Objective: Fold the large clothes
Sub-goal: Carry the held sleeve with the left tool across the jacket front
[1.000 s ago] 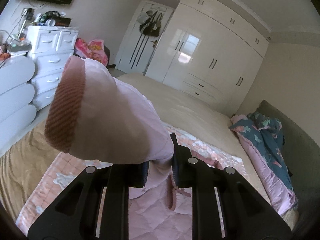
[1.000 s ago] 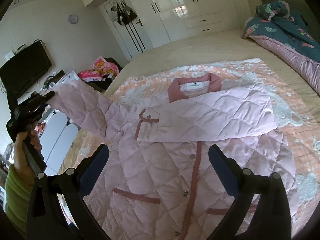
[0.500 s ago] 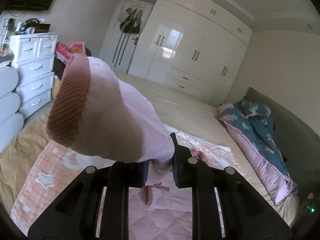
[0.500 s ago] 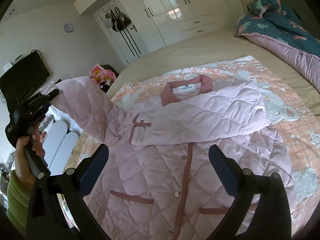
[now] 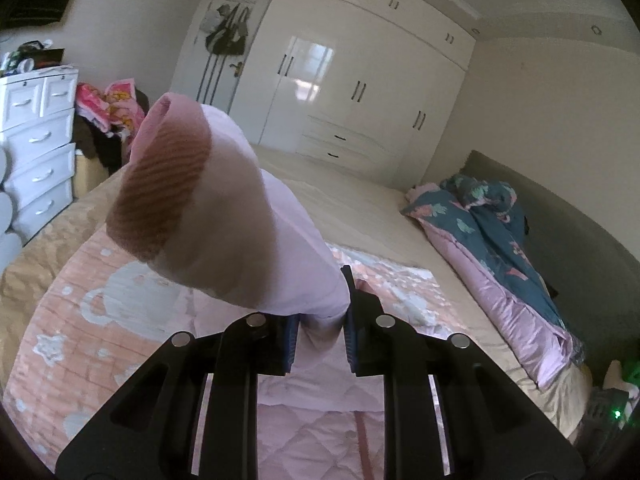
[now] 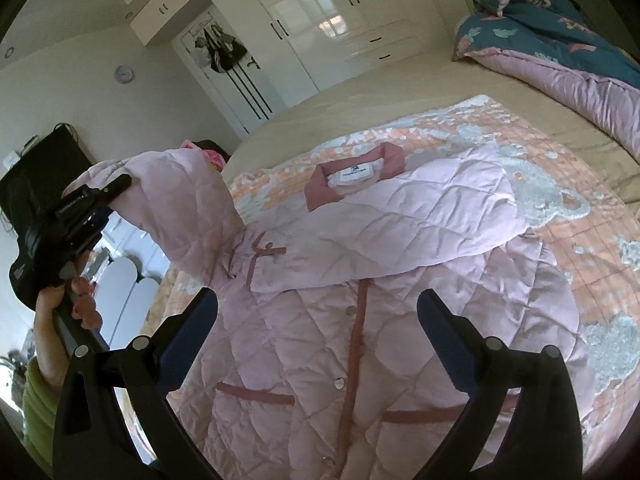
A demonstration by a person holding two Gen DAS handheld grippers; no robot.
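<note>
A pink quilted jacket point(image 6: 360, 280) lies front up on the bed, darker pink trim down its placket and collar. One sleeve point(image 6: 400, 232) is folded across the chest. The other sleeve point(image 6: 180, 208) is lifted off the bed at the left. My left gripper point(image 5: 318, 340) is shut on that sleeve point(image 5: 256, 240) near its ribbed cuff point(image 5: 160, 188), which sticks up before the lens. In the right wrist view the left gripper point(image 6: 100, 194) shows with a hand point(image 6: 68, 308) on its handle. My right gripper point(image 6: 318, 320) hovers open over the jacket's lower front, nothing between its fingers.
The jacket rests on a peach patterned blanket point(image 6: 600, 240) over a beige bed point(image 6: 360, 108). A teal and pink duvet point(image 6: 560, 40) is bunched at the bed's far right. White drawers point(image 5: 36, 152) and a clothes pile point(image 5: 112, 104) stand left; wardrobes point(image 5: 360, 92) behind.
My left gripper has carried the raised sleeve sideways toward the jacket's body, and the sleeve now bends more steeply over the shoulder. The right gripper has drifted slightly and stays open.
</note>
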